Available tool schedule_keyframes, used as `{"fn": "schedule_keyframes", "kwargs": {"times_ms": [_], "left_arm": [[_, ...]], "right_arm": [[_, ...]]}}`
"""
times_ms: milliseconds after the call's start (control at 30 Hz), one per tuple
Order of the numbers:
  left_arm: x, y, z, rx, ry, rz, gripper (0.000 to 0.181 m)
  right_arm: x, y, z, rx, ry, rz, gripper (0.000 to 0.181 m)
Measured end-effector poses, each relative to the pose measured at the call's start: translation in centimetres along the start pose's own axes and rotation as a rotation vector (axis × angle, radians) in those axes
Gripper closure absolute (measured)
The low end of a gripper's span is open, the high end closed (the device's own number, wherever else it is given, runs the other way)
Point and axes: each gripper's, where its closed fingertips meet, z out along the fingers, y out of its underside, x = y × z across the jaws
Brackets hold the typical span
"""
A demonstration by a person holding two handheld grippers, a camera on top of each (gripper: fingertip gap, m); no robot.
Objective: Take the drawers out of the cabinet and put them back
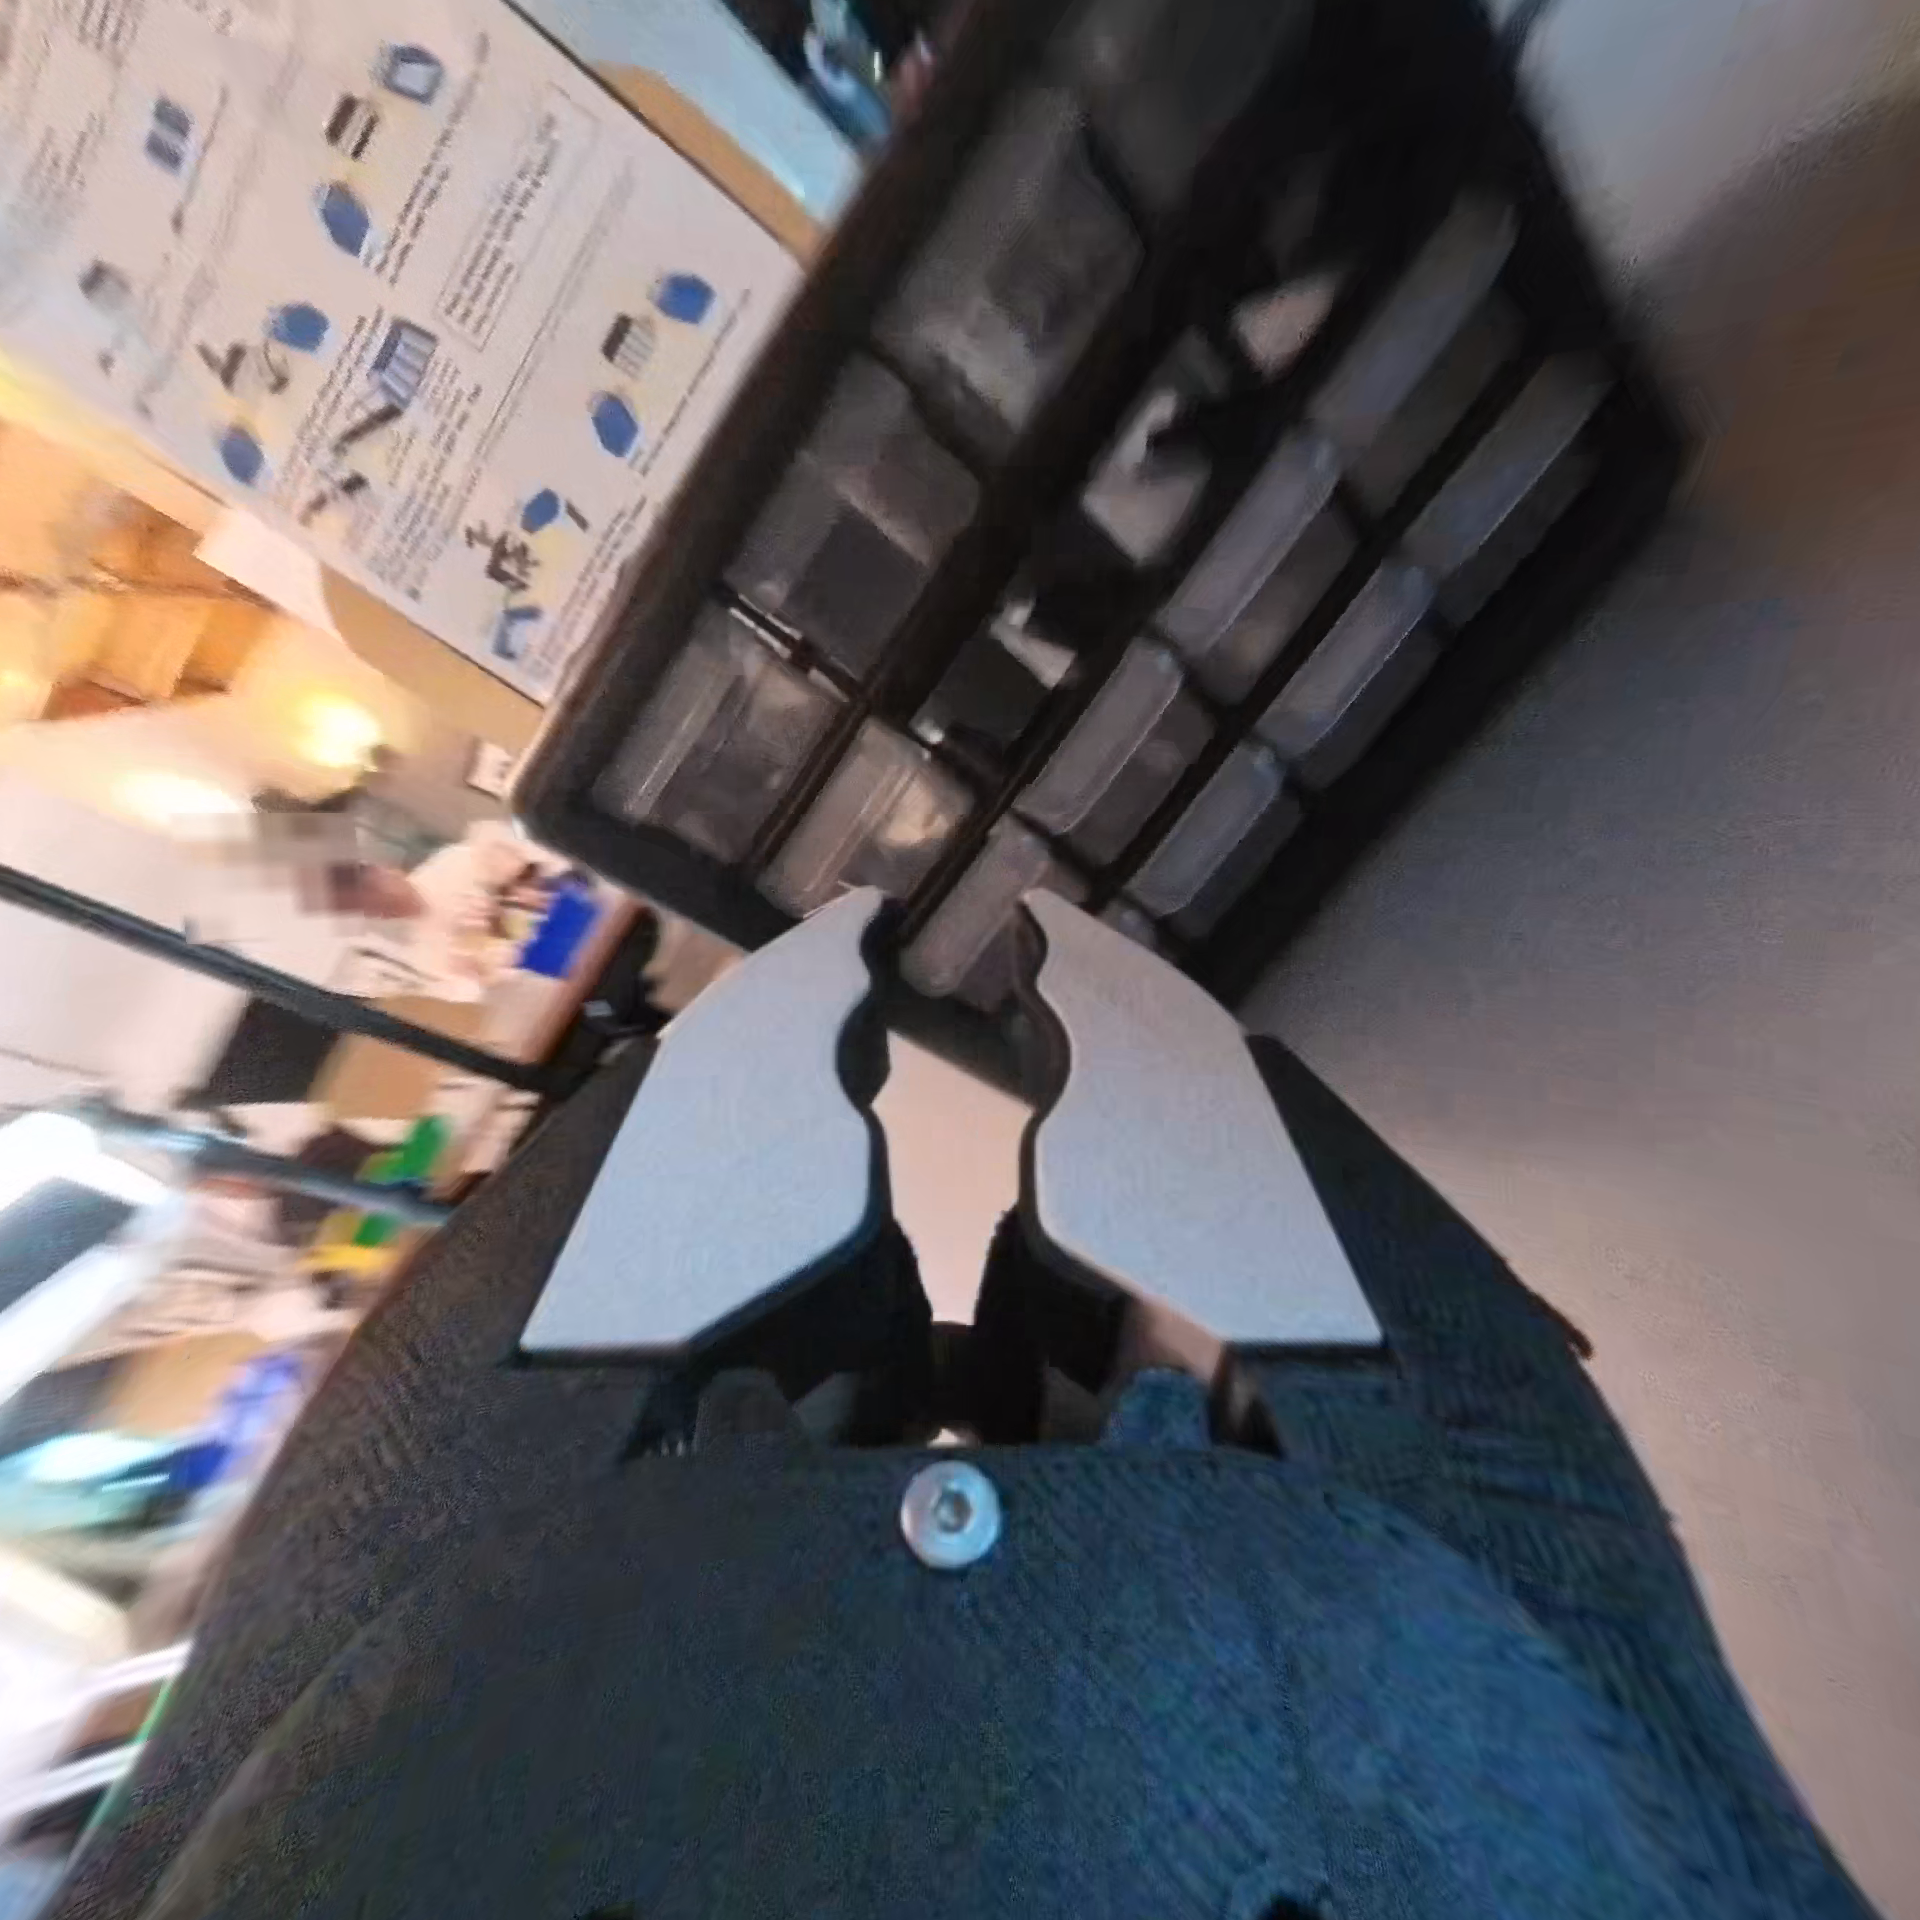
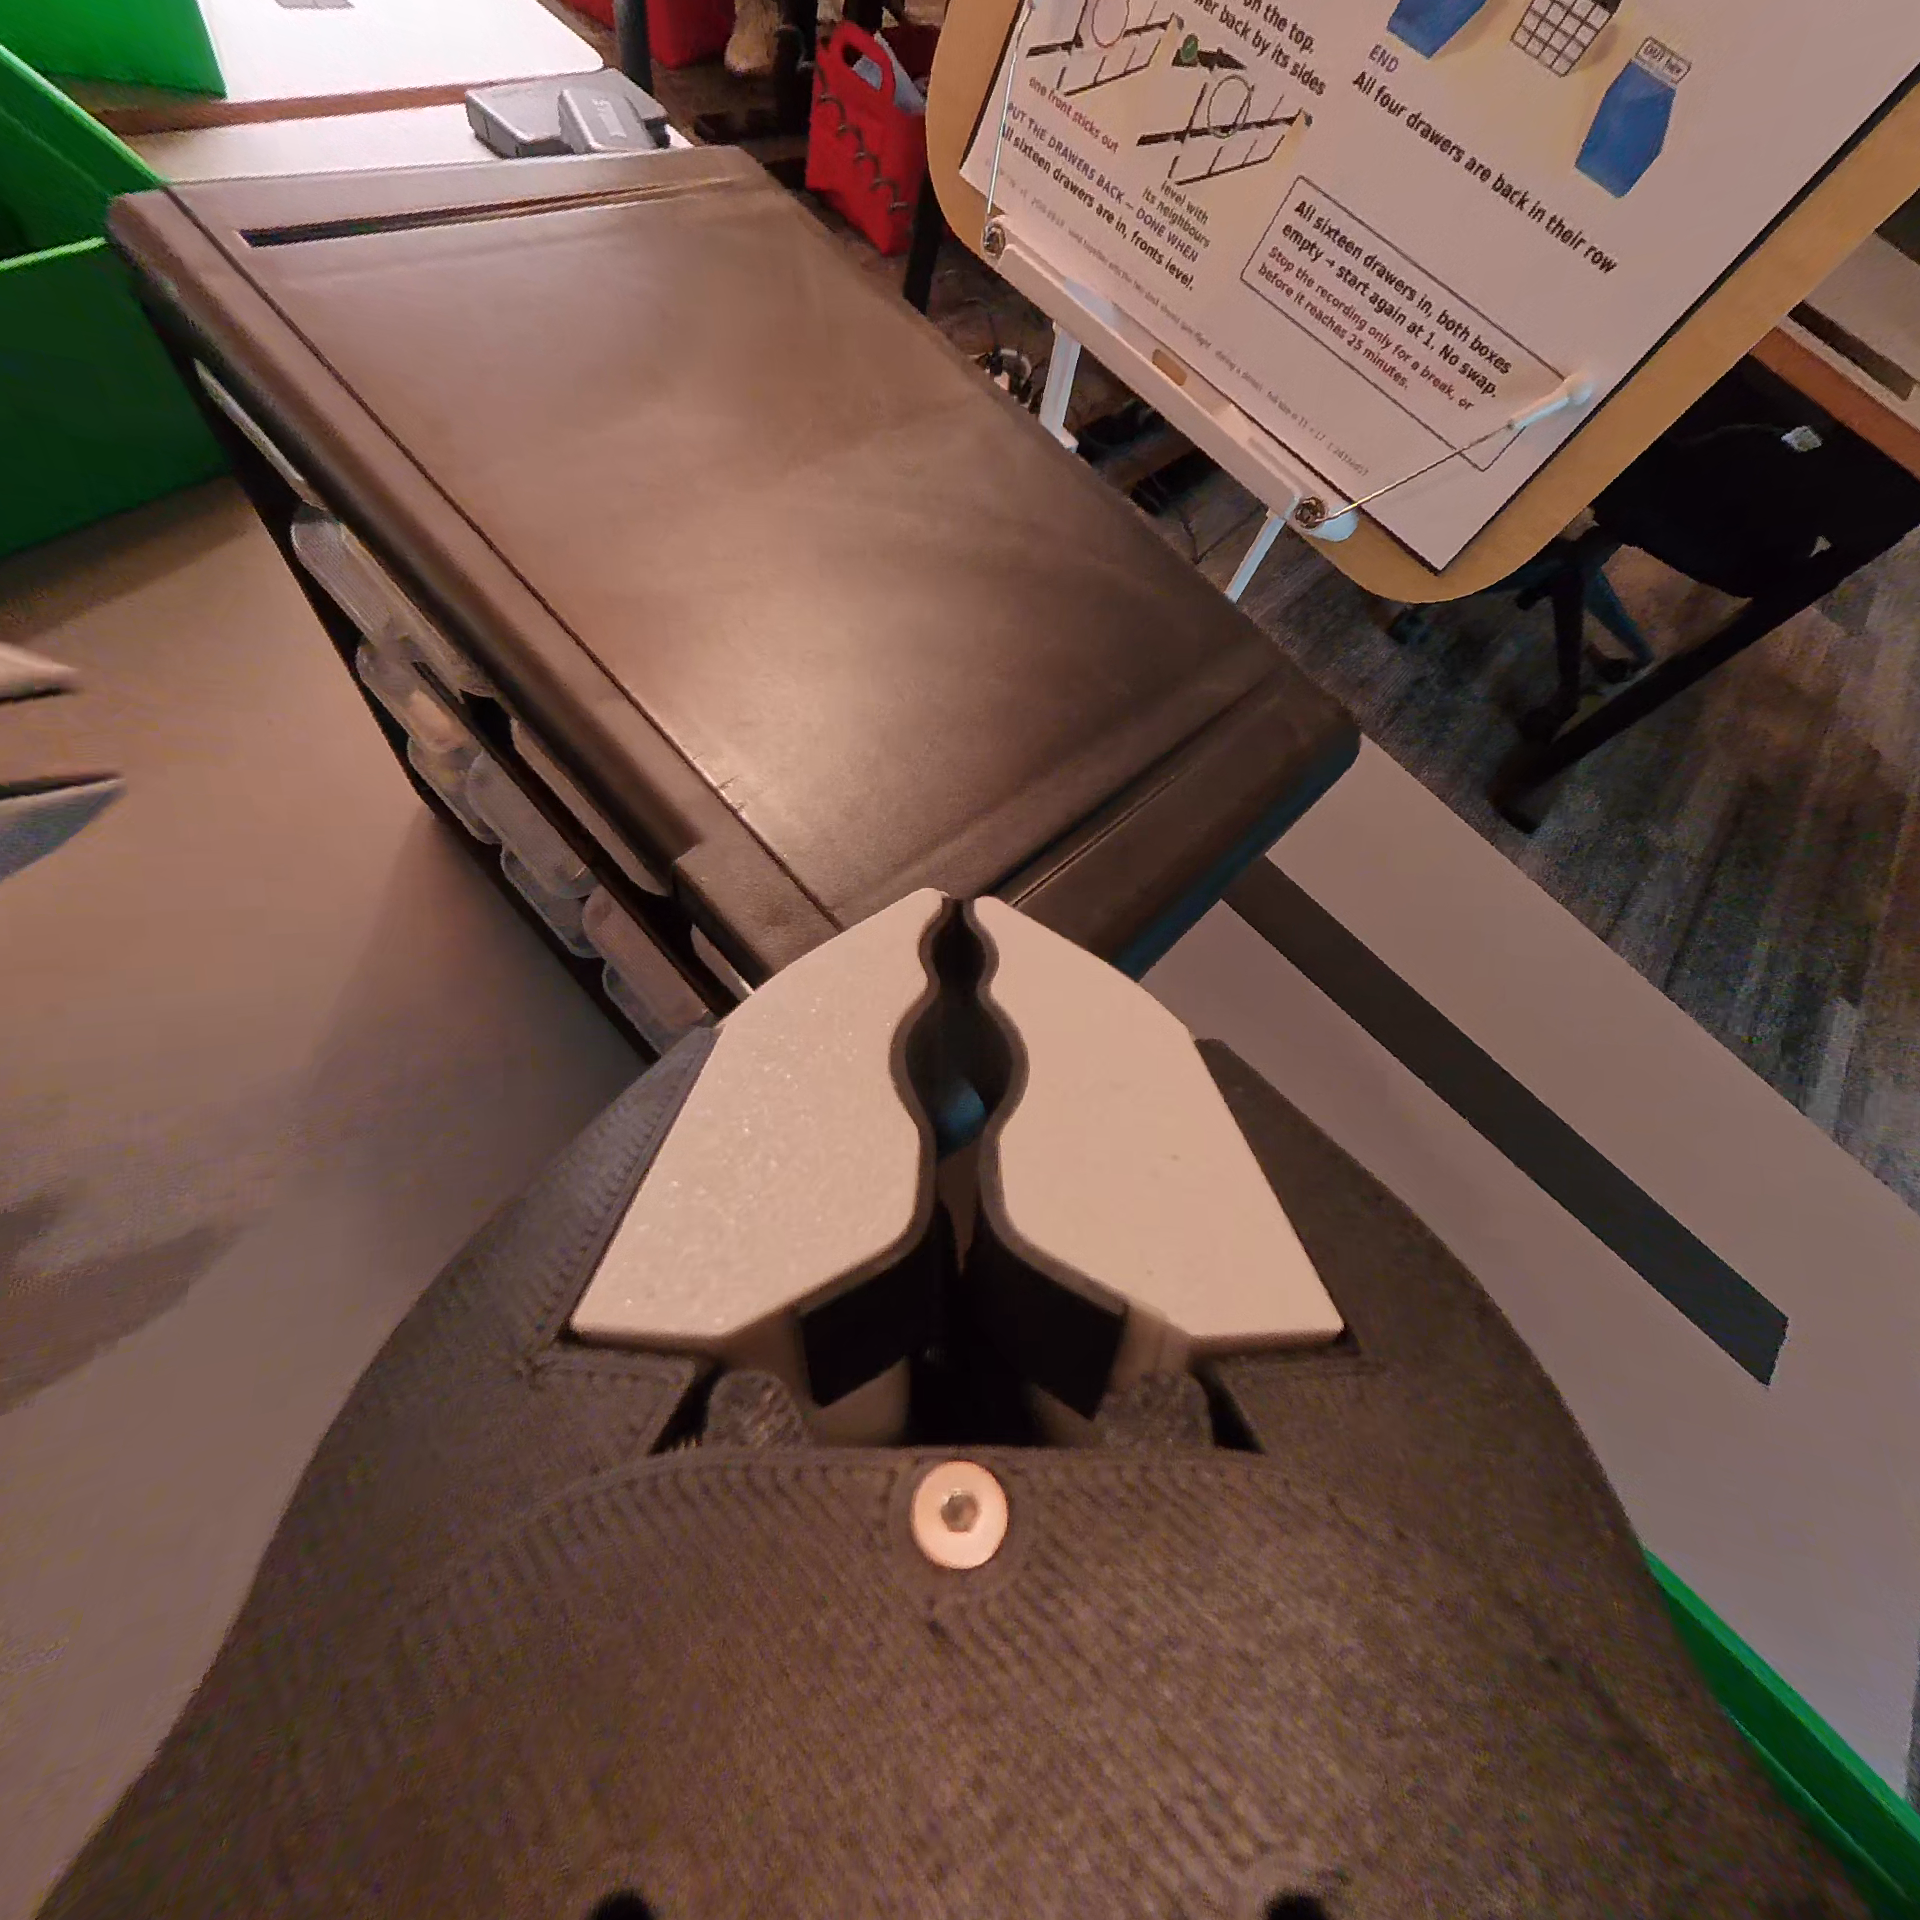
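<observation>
A black cabinet (image 1: 1652, 457) with several clear drawers stands on the table; the left wrist view is tilted and blurred. My left gripper (image 1: 951, 920) is at the cabinet's near lower corner, its fingers closed on the front handle of a clear drawer (image 1: 971, 883). A few compartments in a middle row look dark and open. In the right wrist view I look down on the cabinet's flat top (image 2: 727, 520), with drawer fronts (image 2: 520, 821) along its left side. My right gripper (image 2: 961, 909) is shut and empty, just off the top's near corner. The left gripper's fingers (image 2: 42, 727) show blurred at the left edge.
An instruction board (image 2: 1403, 260) on a stand is behind the cabinet, also in the left wrist view (image 1: 416, 312). A green bin (image 2: 62, 364) stands left of the cabinet, another green edge (image 2: 1766, 1714) at lower right. The table (image 2: 208, 1039) ends right of the cabinet.
</observation>
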Motion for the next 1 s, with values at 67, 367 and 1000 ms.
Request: {"fn": "schedule_keyframes", "kwargs": {"times_ms": [67,367,1000], "left_arm": [[-0.1,-1.1,-2.9,0.098,0.049,-0.216,0.156],[-8.2,1.7,-10.5,0.299,-0.037,-0.702,0.143],[-17.4,21.1,-13.9,-0.357,-0.156,-0.667,0.136]], "right_arm": [[0.0,0.0,0.0,0.017,0.018,-0.001,0.181],[-3.1,0.4,-3.6,0.265,-0.023,0.122,0.140],[-4.4,5.7,-24.5,0.940,0.282,0.382,0.098]]}}
